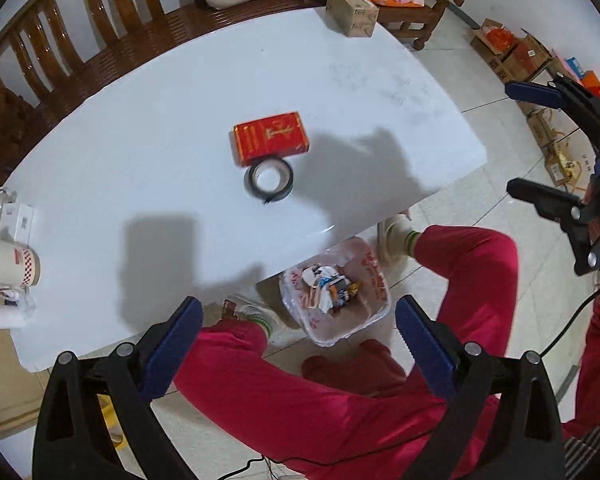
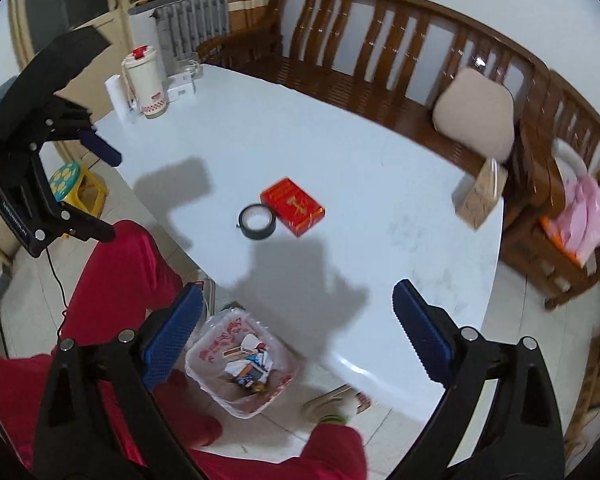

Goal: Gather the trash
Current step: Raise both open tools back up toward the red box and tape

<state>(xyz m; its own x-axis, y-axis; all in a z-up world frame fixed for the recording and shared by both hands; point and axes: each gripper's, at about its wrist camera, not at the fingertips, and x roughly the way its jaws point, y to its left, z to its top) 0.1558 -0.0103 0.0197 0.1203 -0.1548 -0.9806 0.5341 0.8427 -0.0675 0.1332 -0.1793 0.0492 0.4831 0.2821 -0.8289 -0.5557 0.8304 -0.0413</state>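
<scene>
A bin lined with a clear plastic bag (image 1: 336, 292) stands on the floor under the white table's near edge, with several scraps of trash inside; it also shows in the right wrist view (image 2: 242, 360). A red box (image 1: 270, 138) (image 2: 293, 206) and a black tape roll (image 1: 269, 179) (image 2: 257, 220) lie mid-table. My left gripper (image 1: 298, 338) is open and empty, above the bin and my legs. My right gripper (image 2: 296, 328) is open and empty above the table's edge. Each gripper shows in the other's view: the right one (image 1: 518, 140), the left one (image 2: 108, 196).
White table (image 1: 140, 140). A cardboard box (image 1: 352, 10) sits at its far corner. A white jug (image 2: 144, 80), a glass (image 2: 188, 66) and a paper roll stand at the other corner. A wooden bench (image 2: 380, 60) with a cushion runs behind. Cardboard boxes (image 1: 512, 56) litter the floor.
</scene>
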